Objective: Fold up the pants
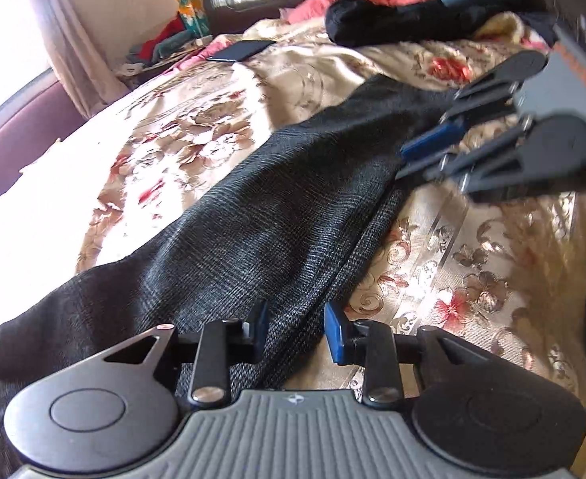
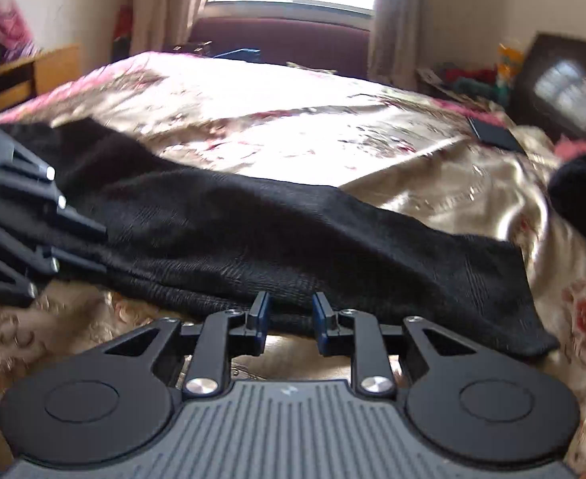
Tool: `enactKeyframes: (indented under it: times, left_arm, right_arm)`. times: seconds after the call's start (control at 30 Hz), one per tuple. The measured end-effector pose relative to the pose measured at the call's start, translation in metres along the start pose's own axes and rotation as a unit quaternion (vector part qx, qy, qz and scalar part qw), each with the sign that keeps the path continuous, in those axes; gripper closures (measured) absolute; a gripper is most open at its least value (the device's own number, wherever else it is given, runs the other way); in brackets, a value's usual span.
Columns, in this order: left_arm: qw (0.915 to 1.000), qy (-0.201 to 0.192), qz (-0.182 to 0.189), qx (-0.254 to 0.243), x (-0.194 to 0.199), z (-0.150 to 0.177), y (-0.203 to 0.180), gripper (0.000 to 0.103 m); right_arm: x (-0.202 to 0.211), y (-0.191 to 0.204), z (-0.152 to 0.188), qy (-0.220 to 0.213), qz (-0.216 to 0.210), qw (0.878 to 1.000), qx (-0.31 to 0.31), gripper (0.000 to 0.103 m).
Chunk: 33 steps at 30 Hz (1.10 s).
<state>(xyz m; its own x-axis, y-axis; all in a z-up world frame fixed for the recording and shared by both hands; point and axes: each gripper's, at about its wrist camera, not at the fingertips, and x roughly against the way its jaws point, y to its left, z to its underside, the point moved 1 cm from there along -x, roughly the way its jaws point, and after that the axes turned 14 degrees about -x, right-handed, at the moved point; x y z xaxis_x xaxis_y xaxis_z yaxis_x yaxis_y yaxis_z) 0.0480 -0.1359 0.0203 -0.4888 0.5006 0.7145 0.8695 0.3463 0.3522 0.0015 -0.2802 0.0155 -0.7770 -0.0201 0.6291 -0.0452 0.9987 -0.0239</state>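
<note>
Dark pants [image 1: 253, 215] lie stretched along the bed [image 1: 472, 259], no container in view; left claw [image 1: 296, 329] and right claw [image 2: 287, 319] both spread, pinching nothing

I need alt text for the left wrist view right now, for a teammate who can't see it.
Dark grey pants lie stretched out across a floral bedspread. The left gripper is open at their near end, and the right gripper reaches in over their far end.
</note>
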Motion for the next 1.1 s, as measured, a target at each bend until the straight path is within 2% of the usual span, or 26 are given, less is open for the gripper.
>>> enactKeyframes:
  times: [0.1,0.17,0.2,0.33,0.43,0.5,0.73,0.8,0.9,0.97,1.0,1.03,1.1]
  left_arm:
    - [0.9999,-0.004,-0.009,0.011,0.002,0.009,0.009,0.058]
    - [0.9993,0.018,-0.032,-0.009,-0.009,0.016,0.010,0.057]
    - [0.9992,0.022,-0.030,-0.016,-0.013,0.019,0.009,0.056]
    - [0.9962,0.009,-0.047,-0.072,-0.011,0.022,0.002,0.054]
    - [0.9944,0.007,-0.052,-0.091,-0.009,0.025,-0.001,0.061]
    - [0.9963,0.002,-0.037,-0.077,-0.009,0.025,0.002,0.075]
    - [0.9991,-0.025,-0.034,0.010,0.000,0.017,0.031,0.079]
    - [0.9985,-0.034,-0.031,0.029,0.006,0.015,0.038,0.086]
    - [0.9977,-0.042,-0.018,0.051,0.012,0.014,0.044,0.086]
    - [0.9977,-0.042,-0.004,0.052,0.013,0.017,0.041,0.086]
    - [0.9979,-0.044,-0.001,0.048,0.014,0.018,0.038,0.085]
    - [0.9983,-0.046,-0.002,0.037,0.014,0.019,0.033,0.084]
    - [0.9992,-0.036,-0.017,0.001,0.010,0.020,0.020,0.075]
  right_arm:
    - [-0.017,0.016,-0.003,0.020,-0.017,0.997,0.070,0.078]
    - [-0.026,0.027,0.002,0.024,-0.018,0.991,0.129,0.078]
    - [-0.029,0.031,0.002,0.027,-0.023,0.988,0.149,0.078]
    - [-0.028,0.039,0.000,0.033,-0.039,0.981,0.187,0.078]
    - [-0.021,0.047,-0.002,0.030,-0.066,0.979,0.190,0.072]
    - [-0.022,0.056,-0.003,0.026,-0.083,0.977,0.192,0.070]
    - [-0.035,0.082,-0.001,0.021,-0.103,0.969,0.225,0.070]
    - [-0.037,0.084,-0.002,0.021,-0.103,0.968,0.228,0.069]
    - [-0.037,0.086,-0.002,0.013,-0.095,0.965,0.243,0.065]
    - [-0.042,0.087,-0.001,0.009,-0.068,0.967,0.246,0.069]
    - [-0.044,0.086,-0.002,0.013,-0.063,0.969,0.237,0.081]
    - [-0.046,0.083,-0.005,0.022,-0.064,0.974,0.218,0.097]
    - [-0.045,0.078,-0.012,0.024,-0.069,0.980,0.183,0.097]
